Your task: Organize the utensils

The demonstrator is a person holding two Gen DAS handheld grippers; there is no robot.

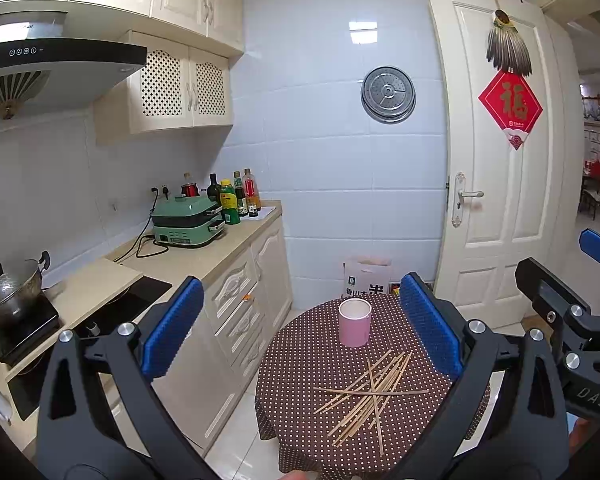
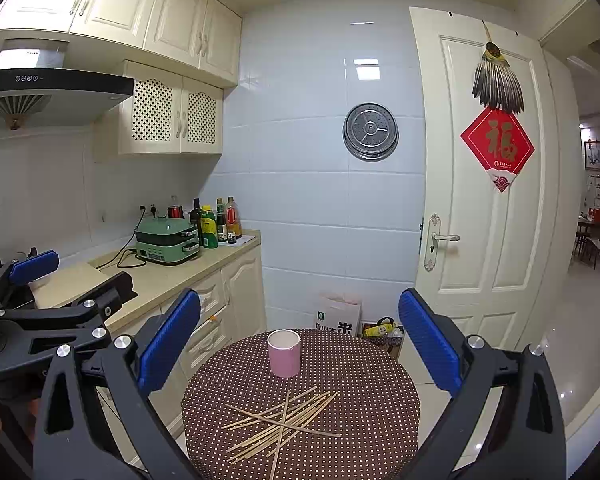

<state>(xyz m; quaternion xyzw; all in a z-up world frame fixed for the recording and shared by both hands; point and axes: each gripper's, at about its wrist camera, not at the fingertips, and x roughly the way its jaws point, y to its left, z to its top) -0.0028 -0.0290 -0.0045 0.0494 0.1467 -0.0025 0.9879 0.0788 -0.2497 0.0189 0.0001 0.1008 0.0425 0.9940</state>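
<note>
A pile of several thin wooden chopsticks (image 1: 374, 390) (image 2: 284, 424) lies crossed on a round table with a brown dotted cloth (image 1: 300, 360) (image 2: 360, 380). A pink cup (image 1: 354, 322) (image 2: 284, 353) stands upright behind the pile. My left gripper (image 1: 302, 328) is open and empty, held above and in front of the table. My right gripper (image 2: 300, 344) is open and empty too, at a similar height. Each gripper shows at the edge of the other's view, the right one (image 1: 580, 280) and the left one (image 2: 60, 280).
A kitchen counter (image 1: 204, 252) with a green cooker (image 1: 186, 222), bottles (image 1: 236, 196) and a wok (image 1: 10, 292) runs along the left. A white door (image 1: 496, 160) stands at the right. A paper bag (image 1: 366, 280) sits on the floor behind the table.
</note>
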